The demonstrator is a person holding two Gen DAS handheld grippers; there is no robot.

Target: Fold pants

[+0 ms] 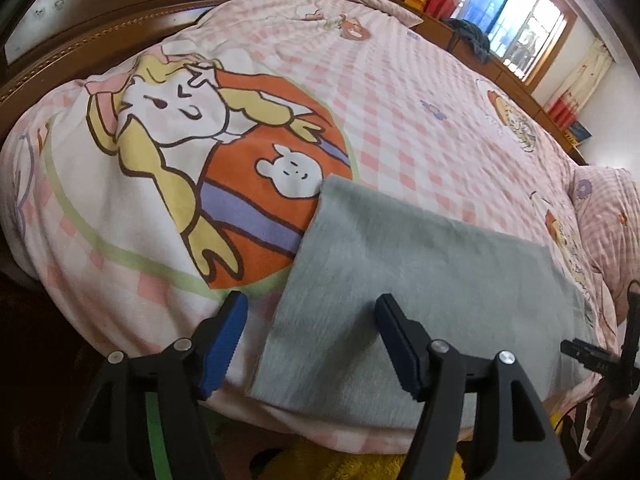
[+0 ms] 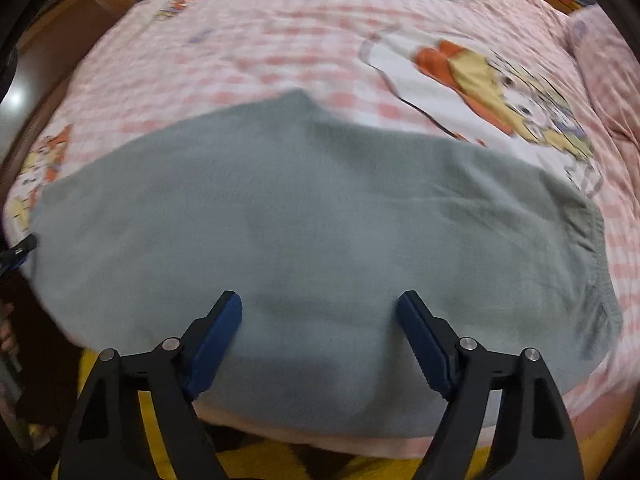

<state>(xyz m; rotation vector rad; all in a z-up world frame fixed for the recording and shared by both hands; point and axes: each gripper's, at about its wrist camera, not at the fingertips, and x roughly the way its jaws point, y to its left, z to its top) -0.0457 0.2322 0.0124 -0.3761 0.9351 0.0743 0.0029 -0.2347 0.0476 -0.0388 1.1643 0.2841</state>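
Observation:
Grey fleece pants [image 1: 420,280] lie folded flat near the front edge of the bed. In the right wrist view the pants [image 2: 304,208] fill the middle, with the gathered waistband [image 2: 588,236] at their right end. My left gripper [image 1: 310,304] is open over the pants' left edge: one blue pad is above the bedcover, the other above the grey cloth. My right gripper [image 2: 320,300] is open above the front part of the pants, with nothing pinched between its pads. A black part of the right gripper [image 1: 584,354] shows at the right edge of the left wrist view.
The bed wears a pink checked cover [image 1: 400,92] with large cartoon prints. A dark wooden bed frame [image 1: 80,48] curves along the left. A pink pillow [image 1: 612,216] lies at the right. Yellow fabric [image 2: 168,432] shows below the bed's front edge.

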